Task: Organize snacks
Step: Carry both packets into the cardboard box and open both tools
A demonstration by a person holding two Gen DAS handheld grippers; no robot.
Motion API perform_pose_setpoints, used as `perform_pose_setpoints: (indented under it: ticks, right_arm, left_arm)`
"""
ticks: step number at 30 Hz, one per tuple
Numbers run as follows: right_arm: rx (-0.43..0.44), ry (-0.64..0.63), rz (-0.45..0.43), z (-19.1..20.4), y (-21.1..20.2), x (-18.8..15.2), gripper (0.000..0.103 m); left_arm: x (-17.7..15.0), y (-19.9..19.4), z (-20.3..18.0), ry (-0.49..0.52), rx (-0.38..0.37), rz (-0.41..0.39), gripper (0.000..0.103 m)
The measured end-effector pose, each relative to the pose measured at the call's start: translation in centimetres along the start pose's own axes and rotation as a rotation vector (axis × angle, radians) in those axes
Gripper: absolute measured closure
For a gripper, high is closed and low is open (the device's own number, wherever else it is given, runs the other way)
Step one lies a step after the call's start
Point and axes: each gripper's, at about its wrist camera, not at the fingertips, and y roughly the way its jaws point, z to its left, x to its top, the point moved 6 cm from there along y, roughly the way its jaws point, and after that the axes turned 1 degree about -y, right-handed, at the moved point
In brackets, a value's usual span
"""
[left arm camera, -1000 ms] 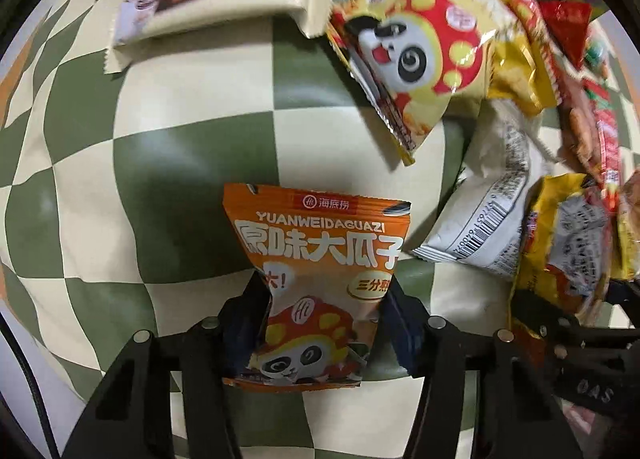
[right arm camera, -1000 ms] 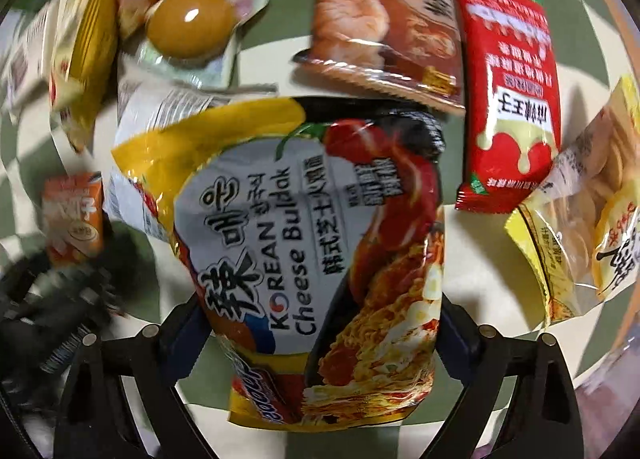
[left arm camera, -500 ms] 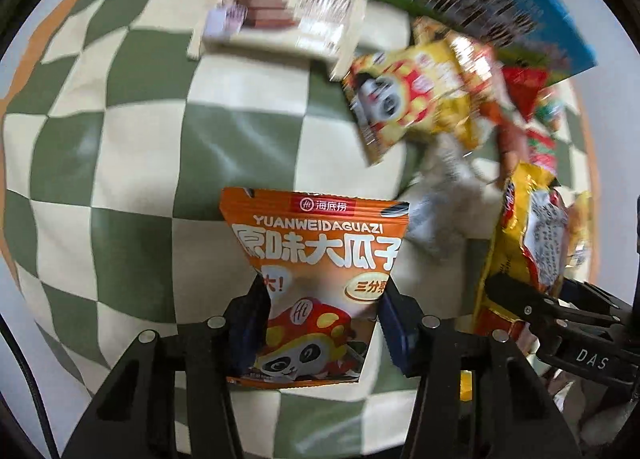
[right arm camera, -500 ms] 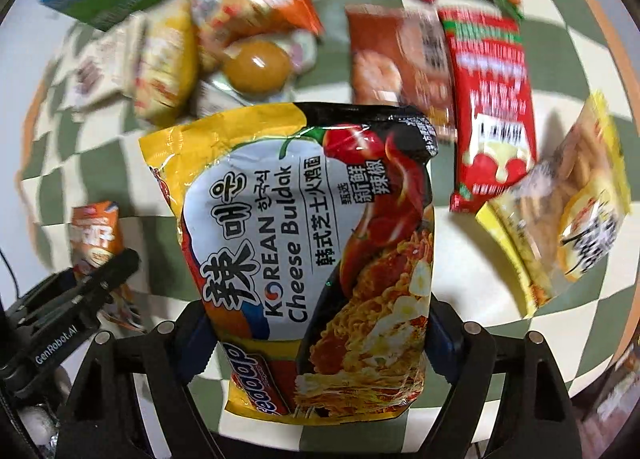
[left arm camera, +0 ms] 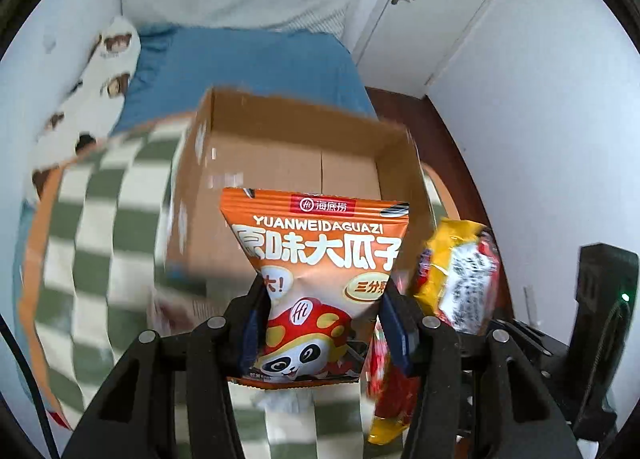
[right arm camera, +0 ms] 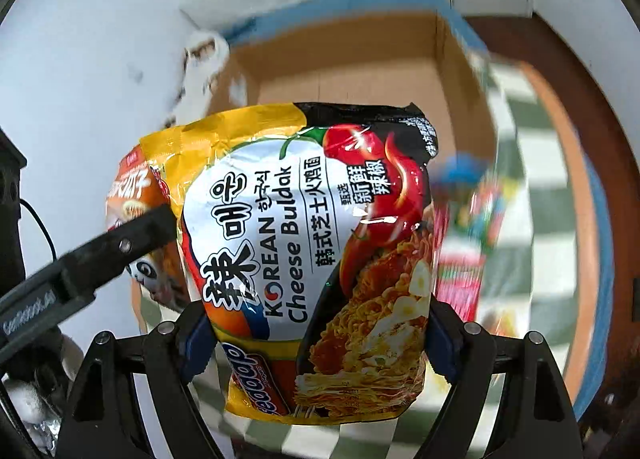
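Both grippers have lifted off the checked cloth toward the open brown cardboard box (left arm camera: 304, 163), the left gripper (left arm camera: 324, 323) clamping the orange sunflower-seed packet (left arm camera: 320, 259), the right gripper (right arm camera: 316, 343) squeezing the yellow Cheese Buldak noodle bag (right arm camera: 304, 243), both ready to drop in.

Each gripper (left arm camera: 324, 323) has black angular linkage arms, silver pivot screws and blue finger pads (right arm camera: 198, 343).

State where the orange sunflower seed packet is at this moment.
In the left wrist view the orange seed packet sits centre frame, pinched in the left gripper, in front of the open cardboard box, with the yellow noodle bag to its right.
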Motion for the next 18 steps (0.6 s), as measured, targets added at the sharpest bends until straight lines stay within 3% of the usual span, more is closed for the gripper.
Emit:
perform_pose_setpoints:
  ticks: [4, 8, 12, 15, 18]
  right_arm:
    - [-0.029, 0.014, -0.035, -0.1, 0.6, 2.7, 0.016]
    - [-0.068, 0.041, -0.001, -0.2, 4.0, 3.1, 0.016]
    - [-0.111, 0.067, 0.055, -0.1, 8.2, 3.7, 0.016]
    - [-0.14, 0.075, 0.094, 0.7, 10.4, 0.9, 0.016]
    - [-0.156, 0.086, 0.129, 0.4, 10.7, 0.6, 0.016]
  left_arm:
    - [5.7, 3.8, 0.8, -0.022, 0.029, 0.035, 0.054]
    - [9.5, 9.3, 2.2, -0.044, 0.066, 0.103, 0.054]
    - [10.8, 14.4, 3.4, -0.093, 0.064, 0.189, 0.054]
    - [11.3, 17.7, 4.7, -0.117, 0.063, 0.242, 0.054]
    - [11.4, 20.1, 5.5, -0.118, 0.081, 0.278, 0.054]
